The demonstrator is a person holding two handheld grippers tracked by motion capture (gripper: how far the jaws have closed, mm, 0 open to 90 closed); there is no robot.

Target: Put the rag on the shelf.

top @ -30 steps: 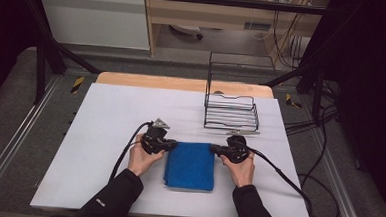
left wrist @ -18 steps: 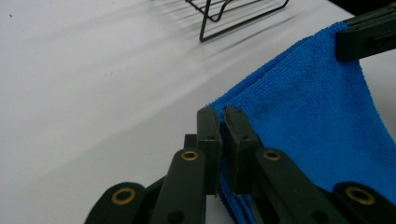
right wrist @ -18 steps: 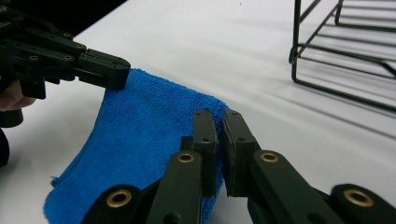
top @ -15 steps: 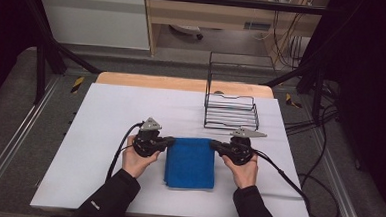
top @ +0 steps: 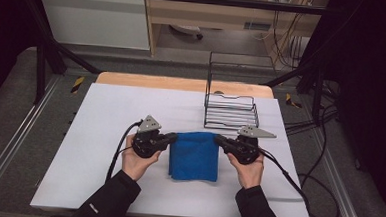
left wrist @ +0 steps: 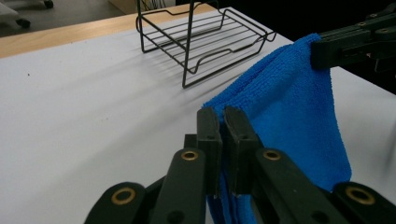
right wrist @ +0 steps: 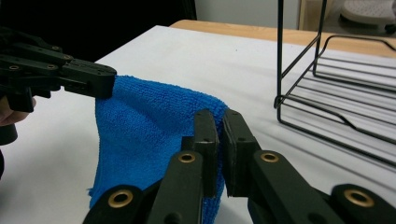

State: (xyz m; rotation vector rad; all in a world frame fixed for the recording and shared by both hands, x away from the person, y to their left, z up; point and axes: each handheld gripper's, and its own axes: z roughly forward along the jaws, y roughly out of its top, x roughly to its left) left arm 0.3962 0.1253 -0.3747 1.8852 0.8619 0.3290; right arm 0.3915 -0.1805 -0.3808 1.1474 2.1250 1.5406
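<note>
Both hand-held grippers (top: 172,139) (top: 218,140) clamped on blue cloth (top: 194,156) corners.

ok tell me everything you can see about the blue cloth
The blue terry-looking cloth is folded into layers. Its top edge is stretched between the left gripper and the right gripper, each shut on a top corner. It hangs from them over the white table, near the black wire rack without touching it.
</note>
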